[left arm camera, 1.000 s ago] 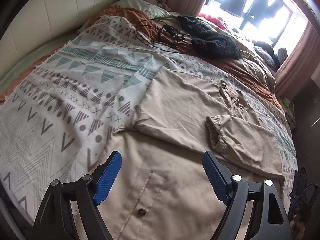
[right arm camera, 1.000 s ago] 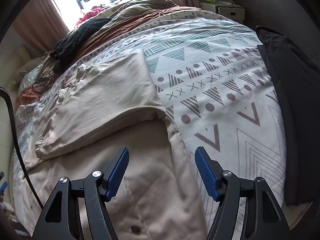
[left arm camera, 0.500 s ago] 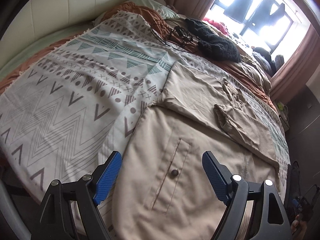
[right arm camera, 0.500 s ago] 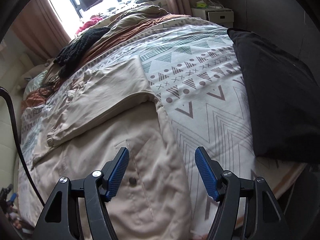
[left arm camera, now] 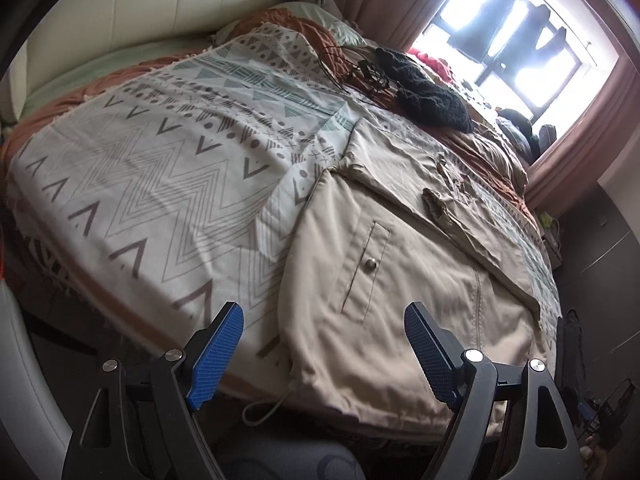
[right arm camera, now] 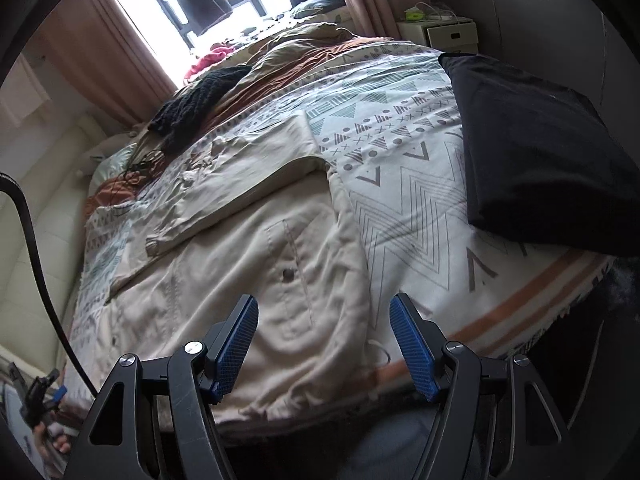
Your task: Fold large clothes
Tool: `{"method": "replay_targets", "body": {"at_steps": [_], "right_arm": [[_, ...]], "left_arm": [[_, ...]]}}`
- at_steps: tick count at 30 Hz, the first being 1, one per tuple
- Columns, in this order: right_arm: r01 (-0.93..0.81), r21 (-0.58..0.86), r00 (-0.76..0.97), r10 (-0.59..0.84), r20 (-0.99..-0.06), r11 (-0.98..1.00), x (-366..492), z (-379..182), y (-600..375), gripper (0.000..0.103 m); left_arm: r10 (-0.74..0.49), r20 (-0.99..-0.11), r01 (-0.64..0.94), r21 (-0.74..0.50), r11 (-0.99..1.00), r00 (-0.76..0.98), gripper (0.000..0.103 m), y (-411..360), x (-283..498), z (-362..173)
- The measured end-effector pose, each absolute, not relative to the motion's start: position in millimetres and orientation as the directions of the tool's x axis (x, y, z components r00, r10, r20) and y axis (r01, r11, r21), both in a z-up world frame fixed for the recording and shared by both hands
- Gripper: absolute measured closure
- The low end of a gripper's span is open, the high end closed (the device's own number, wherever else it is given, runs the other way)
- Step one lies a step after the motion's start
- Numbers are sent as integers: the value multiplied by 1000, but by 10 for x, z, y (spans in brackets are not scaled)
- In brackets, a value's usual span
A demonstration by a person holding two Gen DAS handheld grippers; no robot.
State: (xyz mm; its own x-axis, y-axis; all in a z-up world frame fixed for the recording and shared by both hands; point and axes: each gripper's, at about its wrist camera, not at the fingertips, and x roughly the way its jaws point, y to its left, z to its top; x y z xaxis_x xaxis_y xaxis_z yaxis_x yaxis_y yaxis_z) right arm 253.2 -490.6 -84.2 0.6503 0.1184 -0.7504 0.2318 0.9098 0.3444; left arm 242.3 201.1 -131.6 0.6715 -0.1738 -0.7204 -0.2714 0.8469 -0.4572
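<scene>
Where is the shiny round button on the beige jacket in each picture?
Left wrist view: the button sits near the picture's middle, on the pocket of the beige jacket, above the open tool.
Right wrist view: the button sits left of centre, above the open tool.
Shared landmark: the black knitted garment lies farther up the bed, toward the window.
</scene>
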Motion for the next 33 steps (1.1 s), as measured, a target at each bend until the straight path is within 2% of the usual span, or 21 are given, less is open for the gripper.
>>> {"method": "replay_targets", "body": {"at_steps": [9,14,18,20,22,33], "right_arm": [[195,396,659,179,-731,897,2061,-1018,-4947,35],[192,419,657,201,-727,888,1873,-1132,-4944,35],[182,443,665,222,-713,878,1747,-1242,-4959,35],[182,455,665,232,-710,871,1724,-1290,-4974,35],[186,475,666,246,-704,860,1730,-1351,-5006,35],[204,504,642,274,-716,839,2129,-1631,-5104,35]], "left_arm": [[-171,-706,-270,-467,842,687,20,2056,1960,-1307],[-225,-704,-243,-499,832,674,30,1987,1898,-1449],[-248,-716,-222,-494,841,653,34,1862,1967,-1615],[-261,-727,-226,-498,837,635,43,1841,1999,-1701],[-271,-737,-239,-506,829,619,48,1842,2061,-1790],[-258,-784,-297,-485,823,565,53,1884,2522,-2096]]}}
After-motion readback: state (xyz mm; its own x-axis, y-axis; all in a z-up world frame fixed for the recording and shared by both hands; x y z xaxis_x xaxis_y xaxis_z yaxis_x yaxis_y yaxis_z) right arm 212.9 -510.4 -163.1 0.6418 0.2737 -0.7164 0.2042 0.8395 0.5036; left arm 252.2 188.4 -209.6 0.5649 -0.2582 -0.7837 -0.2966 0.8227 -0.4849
